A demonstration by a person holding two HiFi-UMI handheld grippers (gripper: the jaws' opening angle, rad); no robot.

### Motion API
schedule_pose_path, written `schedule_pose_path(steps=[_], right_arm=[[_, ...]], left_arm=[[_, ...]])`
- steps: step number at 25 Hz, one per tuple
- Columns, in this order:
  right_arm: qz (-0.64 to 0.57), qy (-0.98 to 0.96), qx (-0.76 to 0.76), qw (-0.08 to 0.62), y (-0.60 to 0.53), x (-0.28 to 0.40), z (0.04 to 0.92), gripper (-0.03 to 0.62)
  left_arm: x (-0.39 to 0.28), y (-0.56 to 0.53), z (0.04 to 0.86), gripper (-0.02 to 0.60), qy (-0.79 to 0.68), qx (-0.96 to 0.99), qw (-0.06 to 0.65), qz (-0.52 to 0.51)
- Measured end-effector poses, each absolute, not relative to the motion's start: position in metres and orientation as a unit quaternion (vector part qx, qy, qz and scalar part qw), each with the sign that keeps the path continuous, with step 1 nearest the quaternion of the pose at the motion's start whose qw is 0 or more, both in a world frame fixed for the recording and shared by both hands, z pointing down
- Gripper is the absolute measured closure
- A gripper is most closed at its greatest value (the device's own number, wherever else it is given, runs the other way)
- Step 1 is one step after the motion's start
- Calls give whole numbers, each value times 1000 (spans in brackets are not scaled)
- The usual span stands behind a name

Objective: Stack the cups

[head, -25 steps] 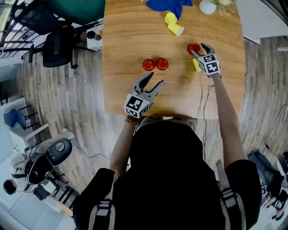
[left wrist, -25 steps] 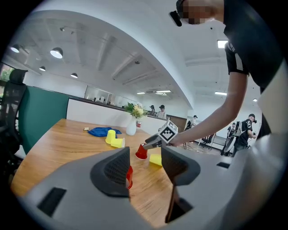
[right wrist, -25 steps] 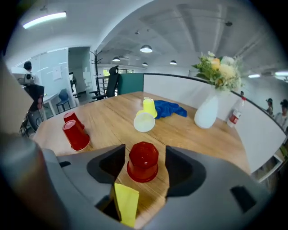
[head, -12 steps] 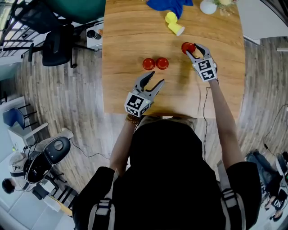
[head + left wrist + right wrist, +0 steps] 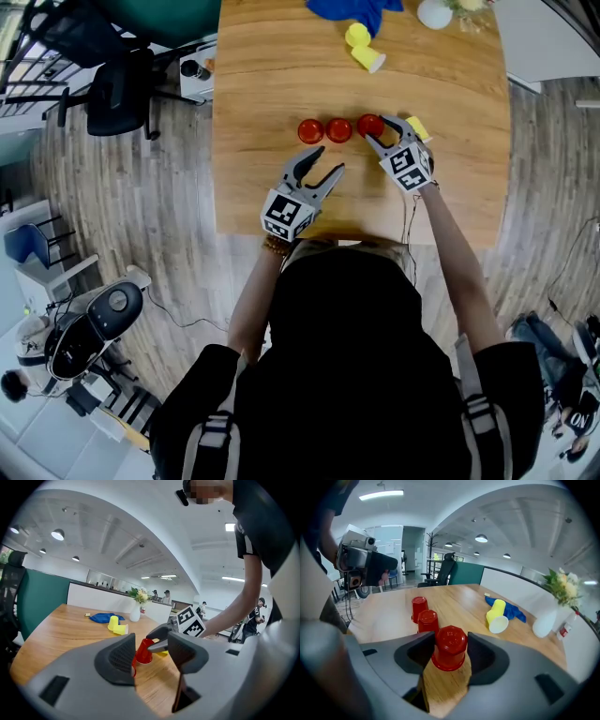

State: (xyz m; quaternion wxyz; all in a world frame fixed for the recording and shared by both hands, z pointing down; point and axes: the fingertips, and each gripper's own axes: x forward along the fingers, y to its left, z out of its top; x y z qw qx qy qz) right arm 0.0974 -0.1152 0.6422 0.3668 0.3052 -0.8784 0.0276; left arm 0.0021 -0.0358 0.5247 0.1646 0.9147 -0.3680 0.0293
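Two red cups (image 5: 310, 130) (image 5: 338, 129) stand upside down side by side on the wooden table (image 5: 262, 84). A third upside-down red cup (image 5: 370, 125) sits just right of them, in line, with my right gripper (image 5: 382, 133) shut on it. The right gripper view shows that cup (image 5: 450, 648) pinched between the pads, with the other two cups (image 5: 428, 620) (image 5: 419, 608) beyond it. My left gripper (image 5: 322, 165) hovers open and empty just in front of the pair. From the left gripper view the held cup (image 5: 143, 651) shows through the gap between the jaws.
A small yellow cup (image 5: 417, 128) lies just right of the right gripper. Two more yellow cups (image 5: 356, 37) (image 5: 367, 59) lie at the far side beside a blue cloth (image 5: 356, 11) and a white vase (image 5: 432, 13). Office chairs (image 5: 122, 94) stand left of the table.
My right gripper closed on the red cup and carried it left and nearer, up beside the two red cups. The yellow cup behind it came into view. The left gripper barely moved.
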Motion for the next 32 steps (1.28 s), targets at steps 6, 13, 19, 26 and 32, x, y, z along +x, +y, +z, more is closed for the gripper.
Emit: schedule_pose_path(steps=[6, 13, 19, 26, 32], right_arm=[[33, -873, 297, 385, -116, 93, 656, 364], [39, -870, 291, 397, -113, 91, 671, 364], [46, -870, 292, 395, -112, 89, 671, 362], [13, -878, 314, 361, -108, 97, 645, 266], [41, -830, 376, 409, -130, 180, 644, 289]], left_arm=[[4, -36, 525, 344, -365, 916, 165, 30], [4, -33, 526, 344, -365, 916, 166, 30], [2, -35, 525, 345, -368, 915, 165, 29], [1, -33, 525, 345, -368, 915, 166, 29], [4, -34, 527, 345, -362, 917, 166, 30]])
